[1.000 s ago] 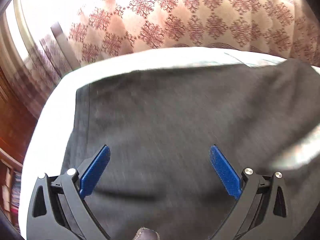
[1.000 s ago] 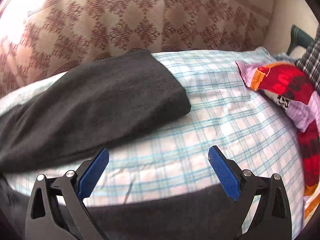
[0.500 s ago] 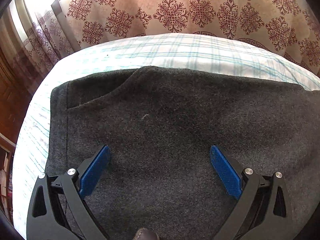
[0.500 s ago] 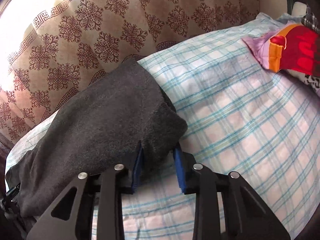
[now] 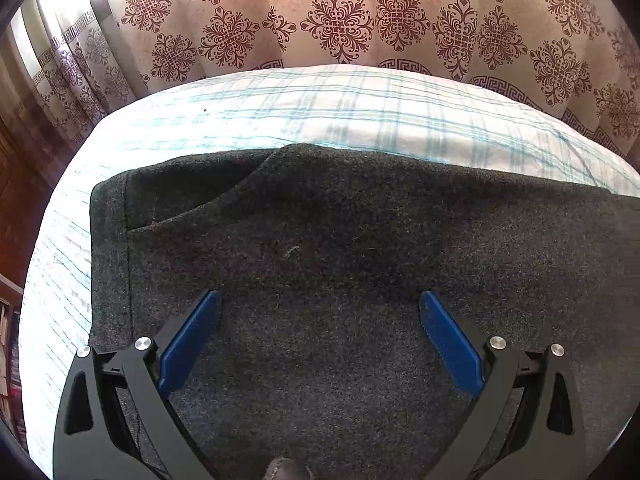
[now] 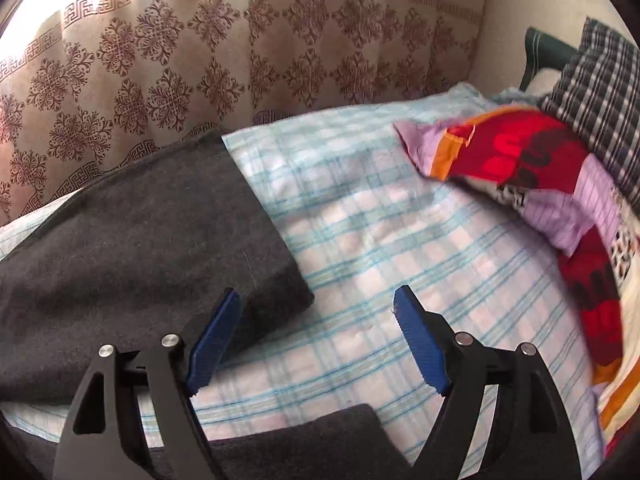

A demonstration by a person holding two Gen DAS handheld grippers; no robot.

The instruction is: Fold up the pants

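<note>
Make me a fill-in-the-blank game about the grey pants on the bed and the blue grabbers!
1. The dark grey pants lie on a checked ____.
2. The right gripper has its jaws ____, nothing pinched between them.
3. The left gripper hovers open above the ____.
4. The colourful pillow has big patches of orange, purple and ____.

Missing words: bedsheet; open; pants; red

Left gripper [image 5: 319, 308] angles downward, blue-padded jaws spread wide and empty. Right gripper [image 6: 316, 307] also tilts down, its jaws just reopened, gripping nothing.
</note>
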